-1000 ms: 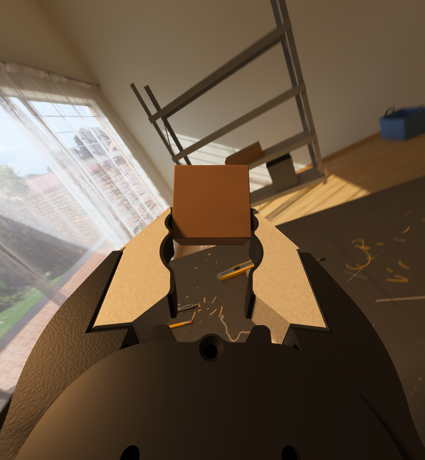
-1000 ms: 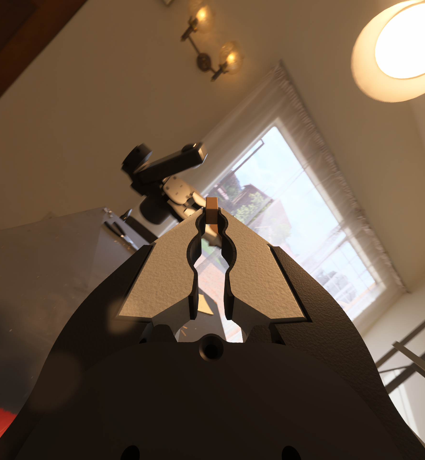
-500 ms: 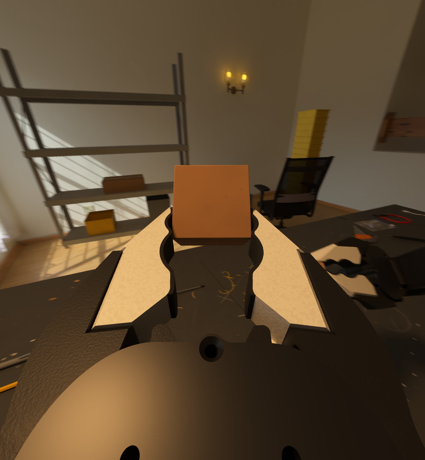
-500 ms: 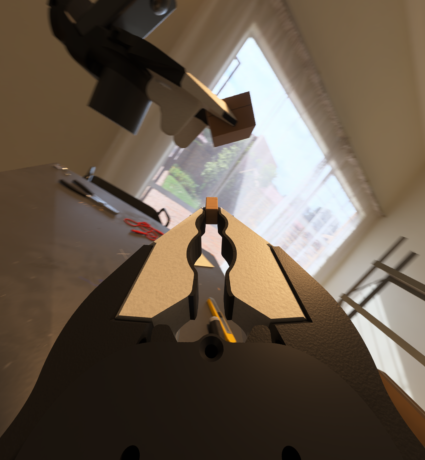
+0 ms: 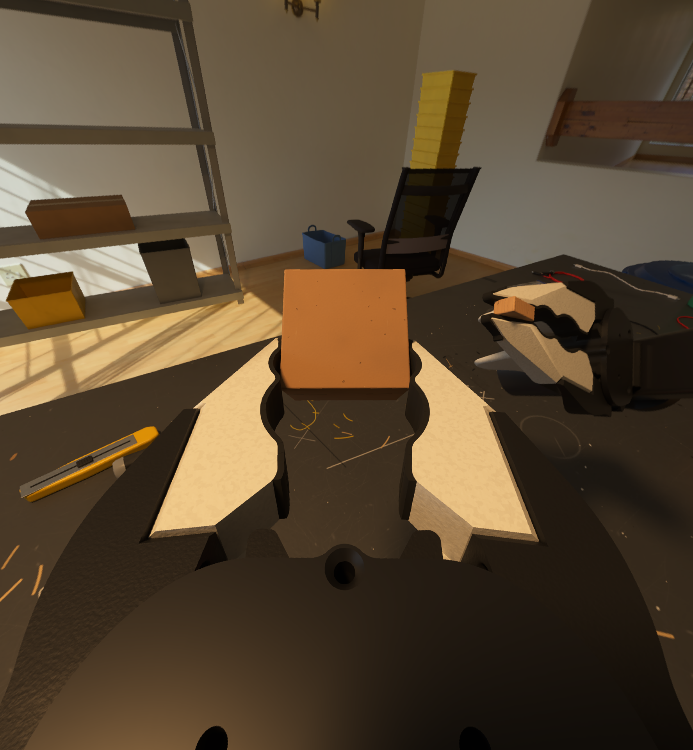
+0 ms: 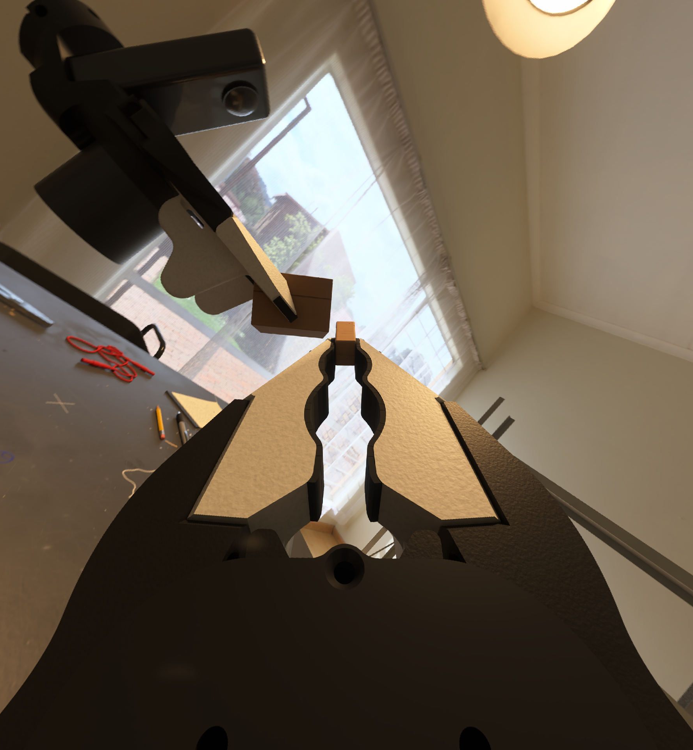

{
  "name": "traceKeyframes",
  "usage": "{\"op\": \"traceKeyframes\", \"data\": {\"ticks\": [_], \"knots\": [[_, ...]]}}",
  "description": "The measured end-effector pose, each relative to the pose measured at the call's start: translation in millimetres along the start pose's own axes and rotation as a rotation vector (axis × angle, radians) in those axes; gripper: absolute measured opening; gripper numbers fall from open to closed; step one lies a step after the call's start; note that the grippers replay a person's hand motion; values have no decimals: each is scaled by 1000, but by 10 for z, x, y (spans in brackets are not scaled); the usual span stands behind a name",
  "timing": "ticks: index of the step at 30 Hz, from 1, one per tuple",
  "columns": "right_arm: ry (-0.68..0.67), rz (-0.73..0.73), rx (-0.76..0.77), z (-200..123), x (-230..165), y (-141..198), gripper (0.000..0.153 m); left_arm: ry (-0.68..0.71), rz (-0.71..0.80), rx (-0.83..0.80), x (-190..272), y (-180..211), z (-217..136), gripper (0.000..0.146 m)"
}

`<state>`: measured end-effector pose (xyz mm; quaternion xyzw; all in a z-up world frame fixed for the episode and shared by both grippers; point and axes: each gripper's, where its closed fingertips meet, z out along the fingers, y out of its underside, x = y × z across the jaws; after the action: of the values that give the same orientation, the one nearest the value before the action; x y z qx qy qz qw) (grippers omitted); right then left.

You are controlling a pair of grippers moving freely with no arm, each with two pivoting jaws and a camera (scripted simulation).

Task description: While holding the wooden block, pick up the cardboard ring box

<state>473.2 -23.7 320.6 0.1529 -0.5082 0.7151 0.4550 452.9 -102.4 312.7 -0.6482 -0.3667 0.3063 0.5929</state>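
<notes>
Two grippers above the workbench: left gripper pinches the ring box; right gripper pinches the wooden block.

No readable text, labels or numbers anywhere.

I see a yellow utility knife lying on the dark worktable, red cable farther off, and a pencil.

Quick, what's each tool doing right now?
Left tool: closed on the ring box.
Right tool: closed on the wooden block.
</notes>
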Motion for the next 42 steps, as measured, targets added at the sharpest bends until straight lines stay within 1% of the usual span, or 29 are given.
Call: {"op": "traceKeyframes", "data": {"ticks": [4,7,17,23,29,35,42], "knots": [[-66,14,-15,12,-34,8,8,-1,10,-34,-22,43,-8,59],[-88,23,-53,39,-67,45,8,-6,18,-54,-39,70,-15,59],[-98,42,-82,66,-94,82,8,3,35,-103,-51,153,15,59],[-110,47,-108,82,-114,114,8,-9,78,-120,-46,168,13,59],[-110,67,-106,83,-111,115,8,-38,149,-135,-47,178,14,59],[-104,99,-97,85,-103,114,8,-60,184,-135,-48,170,12,59],[-80,62,-69,71,-98,82,8,-78,215,-147,-26,169,2,59]]}}
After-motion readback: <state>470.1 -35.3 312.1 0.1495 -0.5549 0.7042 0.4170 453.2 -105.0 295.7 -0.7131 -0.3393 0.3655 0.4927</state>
